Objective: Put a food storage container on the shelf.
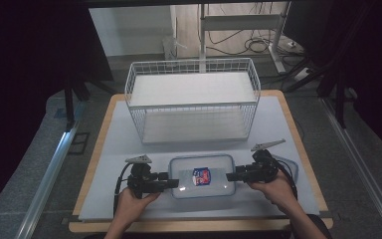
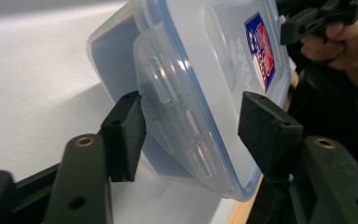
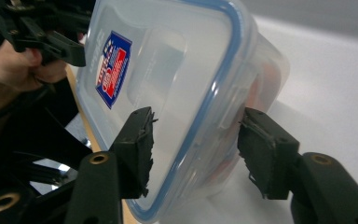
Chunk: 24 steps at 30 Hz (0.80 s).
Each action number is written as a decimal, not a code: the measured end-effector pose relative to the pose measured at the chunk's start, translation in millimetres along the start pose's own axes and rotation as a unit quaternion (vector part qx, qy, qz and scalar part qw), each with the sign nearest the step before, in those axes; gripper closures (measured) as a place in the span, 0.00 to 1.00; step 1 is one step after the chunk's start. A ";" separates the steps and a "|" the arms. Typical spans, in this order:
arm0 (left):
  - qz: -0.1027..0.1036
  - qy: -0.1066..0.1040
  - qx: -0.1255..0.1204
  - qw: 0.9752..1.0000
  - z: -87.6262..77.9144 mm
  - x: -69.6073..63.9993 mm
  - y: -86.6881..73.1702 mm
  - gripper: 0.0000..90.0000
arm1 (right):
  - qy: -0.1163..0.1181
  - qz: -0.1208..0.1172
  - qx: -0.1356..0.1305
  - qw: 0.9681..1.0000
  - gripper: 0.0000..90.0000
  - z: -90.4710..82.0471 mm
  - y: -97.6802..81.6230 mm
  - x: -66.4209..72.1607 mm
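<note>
Straddling lidded plastic container (image 1: 202, 175) ends, left gripper (image 2: 191, 135) and right gripper (image 3: 196, 149) unclenched, pads not pressing; uneven squeeze risks container twisting, slipping off table (image 1: 119, 144)

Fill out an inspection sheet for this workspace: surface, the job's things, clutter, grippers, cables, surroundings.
Surface: pale sheet covering a wooden-edged table.
Job's things: clear lidded container with a blue seal and a red-and-blue label, lying near the front edge; white wire basket standing behind it, nothing seen inside.
Clutter: nothing seen.
Grippers: left gripper at the container's left end, right gripper at its right end; each has the container's end between its jaws, but whether the pads press on it cannot be told.
Cables: one black cable trails from each gripper; more cables on the floor beyond the table.
Surroundings: dark curtains on both sides, metal rails along the floor, a table frame at the back.
</note>
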<state>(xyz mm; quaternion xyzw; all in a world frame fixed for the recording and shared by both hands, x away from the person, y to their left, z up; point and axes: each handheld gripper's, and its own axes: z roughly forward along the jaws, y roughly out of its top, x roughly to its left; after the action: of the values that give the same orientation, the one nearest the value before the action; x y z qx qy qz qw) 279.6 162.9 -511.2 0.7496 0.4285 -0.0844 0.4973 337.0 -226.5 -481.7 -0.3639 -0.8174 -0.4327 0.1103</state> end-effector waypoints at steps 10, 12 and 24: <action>-0.037 -0.008 -0.022 0.999 -3.4 -1.9 -6.0 0.54 | 0.025 0.027 -0.012 0.999 0.58 -4.5 -5.5 -3.3; -0.042 -0.009 -0.022 0.999 -3.5 -1.9 -5.9 0.55 | 0.021 0.026 -0.014 0.999 0.58 -4.7 -6.1 -2.0; -0.057 -0.009 -0.032 0.998 -6.0 2.1 -0.4 0.57 | 0.022 0.046 -0.049 0.998 0.62 -4.6 -11.6 0.6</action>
<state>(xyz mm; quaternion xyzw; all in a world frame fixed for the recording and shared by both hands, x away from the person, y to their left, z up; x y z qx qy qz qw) 278.8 169.0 -509.7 0.7065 0.4687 -0.1057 0.5196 327.9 -234.0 -485.9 -0.3967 -0.7751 -0.4743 0.1302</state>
